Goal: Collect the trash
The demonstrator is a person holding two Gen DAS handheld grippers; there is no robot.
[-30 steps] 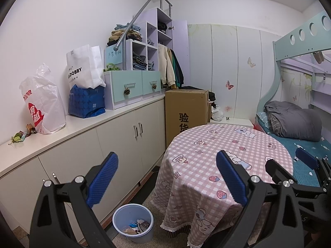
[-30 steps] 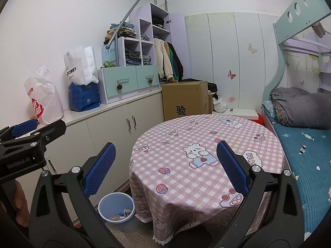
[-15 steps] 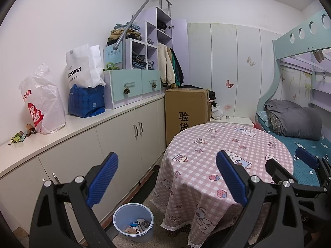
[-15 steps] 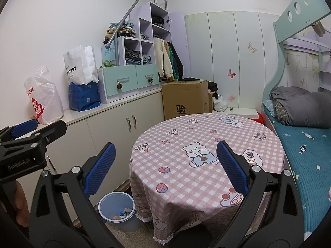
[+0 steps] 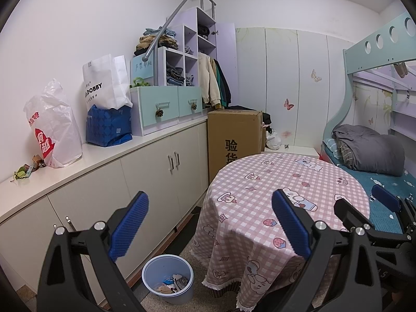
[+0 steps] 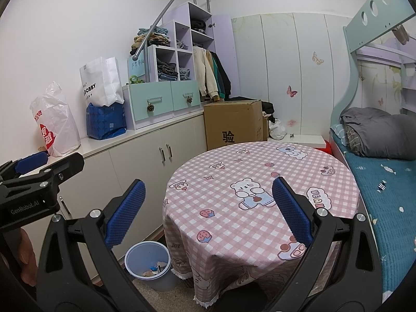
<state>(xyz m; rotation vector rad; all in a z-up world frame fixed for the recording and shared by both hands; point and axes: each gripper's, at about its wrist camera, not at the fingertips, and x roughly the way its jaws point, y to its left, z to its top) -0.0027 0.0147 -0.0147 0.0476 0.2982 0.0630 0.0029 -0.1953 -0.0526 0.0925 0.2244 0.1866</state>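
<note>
Your left claw (image 5: 209,223) is spread wide, nothing between the blue pads; same for your right claw (image 6: 208,213), wide and empty. The trash bin (image 5: 168,278), pale blue, sits on the floor at lower centre of the left view, between the cabinets and the round bench (image 5: 286,189) with its pink checked cloth. In the bin: scraps of paper and wrappers, some blue, too small to name. The right view shows the same bin (image 6: 148,267) at lower left, just beside the cloth's fringe. On the long bench (image 5: 104,156) at left: a white plastic bag (image 5: 52,127) with red print, unreadable; a white paper bag (image 5: 104,83) reading "DOBBY", standing in a blue bag (image 5: 109,126). The cardboard box (image 5: 234,140) at centre carries the characters 验货. Your left claw's body (image 6: 28,192), seen at the left edge of the right view, reads "GenRobot.AI".
</note>
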